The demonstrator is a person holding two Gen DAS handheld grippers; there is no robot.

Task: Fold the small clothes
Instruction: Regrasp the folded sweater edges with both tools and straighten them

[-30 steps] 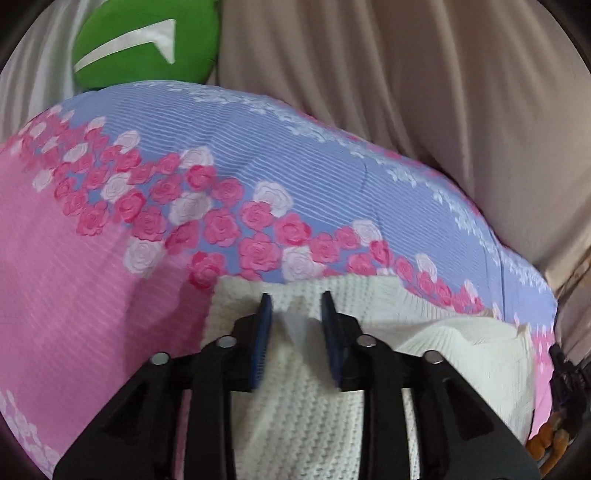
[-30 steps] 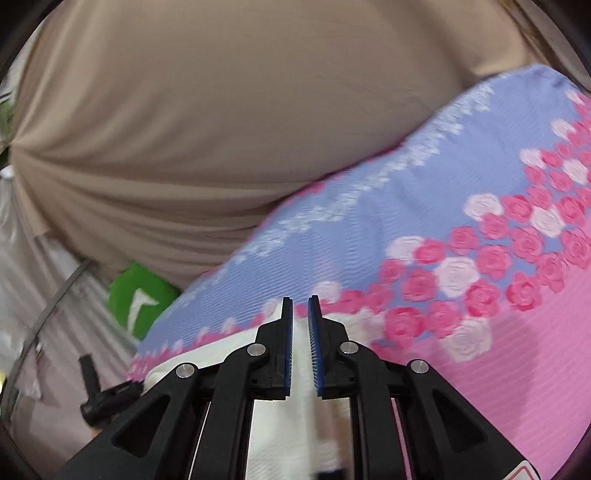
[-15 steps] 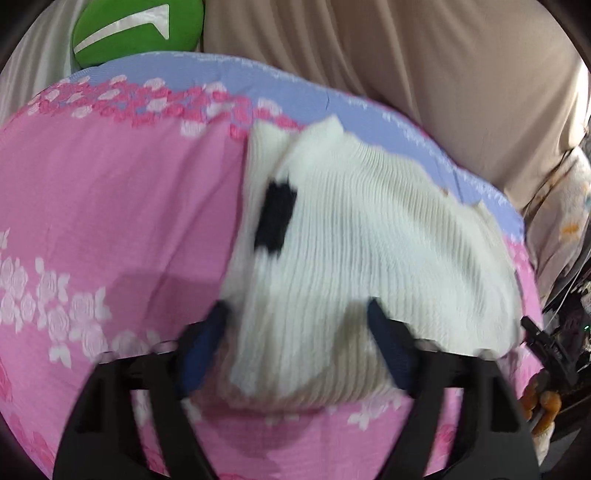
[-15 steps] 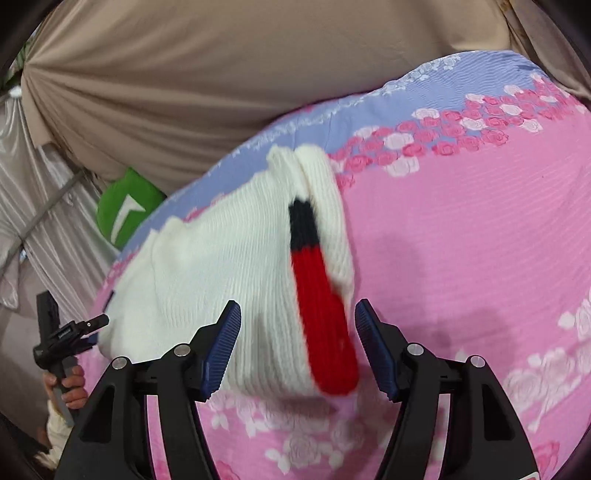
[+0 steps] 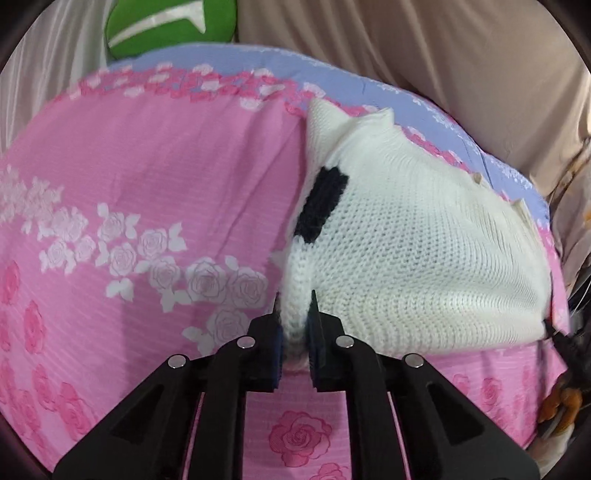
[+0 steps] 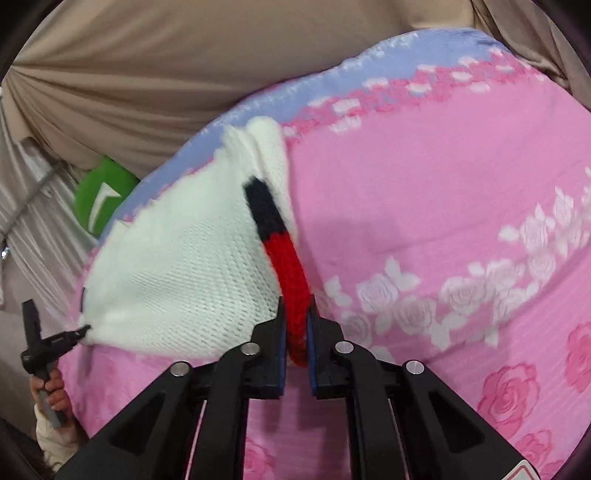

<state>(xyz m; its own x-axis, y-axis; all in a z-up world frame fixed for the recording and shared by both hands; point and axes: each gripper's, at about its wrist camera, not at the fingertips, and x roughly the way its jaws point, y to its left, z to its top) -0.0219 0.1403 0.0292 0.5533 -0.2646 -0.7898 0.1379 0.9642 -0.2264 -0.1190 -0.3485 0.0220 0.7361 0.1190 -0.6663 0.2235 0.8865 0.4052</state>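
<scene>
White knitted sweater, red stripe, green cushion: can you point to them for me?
White knitted sweater [image 5: 424, 258]: left wrist view, middle of the knit.
Red knitted stripe [image 6: 290, 273]: right wrist view, mid-stripe.
Green round cushion [image 5: 166, 26]: left wrist view, its front.

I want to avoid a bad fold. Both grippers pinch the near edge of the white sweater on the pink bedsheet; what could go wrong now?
1. The left gripper is closing on a thin bunch of the white sweater; it might slip out when lifted.
2. The right gripper is closing mainly on the red band, so that knit could stretch.
3. The bedsheet lies directly under both pinches and may get caught.
</scene>
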